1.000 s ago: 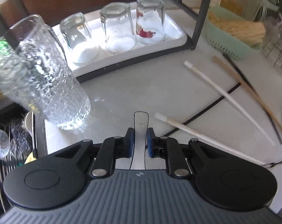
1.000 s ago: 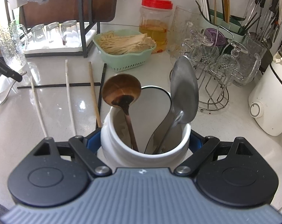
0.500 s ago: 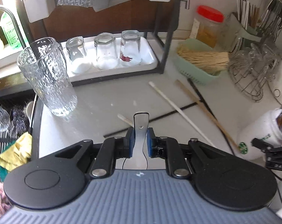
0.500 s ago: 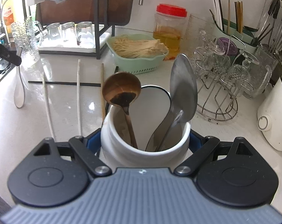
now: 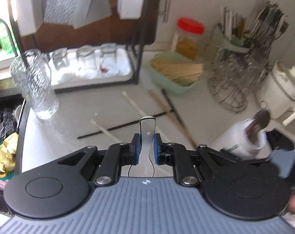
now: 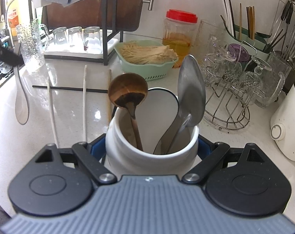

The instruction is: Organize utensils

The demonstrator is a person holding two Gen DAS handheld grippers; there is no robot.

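My left gripper (image 5: 147, 146) is shut on the flat handle of a grey spoon (image 5: 147, 128), held above the counter. In the right wrist view that spoon (image 6: 21, 107) hangs bowl-down at the far left. My right gripper (image 6: 151, 148) is shut on a white utensil jar (image 6: 147, 158), one pad on each side. In the jar stand a wooden spoon (image 6: 128, 91), a metal spoon (image 6: 191, 89) and a white ladle (image 6: 159, 105). The left wrist view shows the jar (image 5: 243, 142) blurred at the right. Two white chopsticks (image 6: 84, 97), a wooden one (image 6: 109, 93) and a black one (image 6: 69, 88) lie on the counter.
A tall textured glass (image 6: 31, 46) stands near the sink edge at the left. Behind it is a black rack with a white tray (image 6: 77, 53) of upturned glasses. A green basket (image 6: 147, 72), a red-lidded jar (image 6: 179, 33), a wire glass stand (image 6: 235, 97) and a white cooker (image 6: 288, 128) fill the back and right.
My left gripper has risen and swung right with the spoon, so the tall glass has slid away to the left and the white jar has come into view. The right gripper has stayed in place.
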